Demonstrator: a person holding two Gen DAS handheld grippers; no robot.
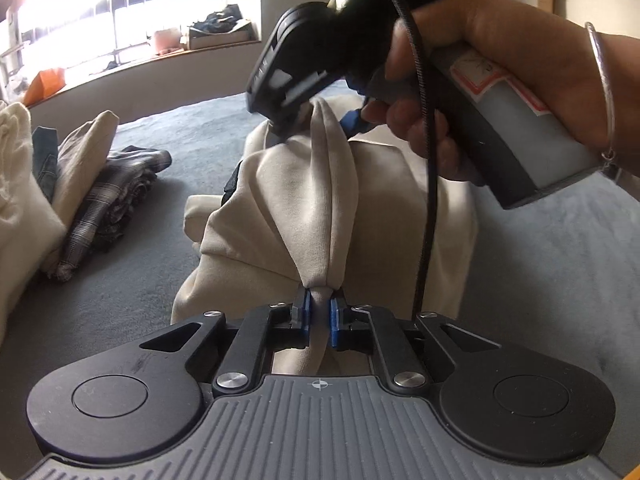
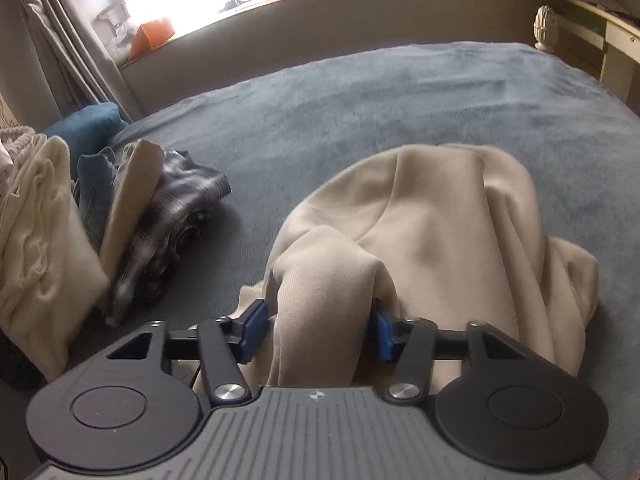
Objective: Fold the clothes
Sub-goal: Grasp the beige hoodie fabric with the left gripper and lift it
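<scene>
While the left gripper (image 1: 319, 312) pinches a bunched fold of the cream-beige soft fleece garment (image 1: 320, 200), the left wrist view shows that taut fold running straight away to the right gripper (image 1: 294, 126), which bites its far end.

From the right wrist, the right gripper (image 2: 318, 326) stands wide around thick cloth; grip uncertain. The garment (image 2: 440, 216) drapes onto the grey-blue bed cover (image 2: 360, 96); a leaning clothes pile (image 2: 132, 216) lies toward its left edge, well apart.

- The left wrist view sits low behind its own fingers, close over the bed (image 1: 140, 280), facing the window (image 1: 100, 20).
- The right wrist view faces likewise.
- Both share the beige garment (image 1: 320, 200) (image 2: 432, 220) and clothes pile (image 1: 100, 208) (image 2: 140, 240).
</scene>
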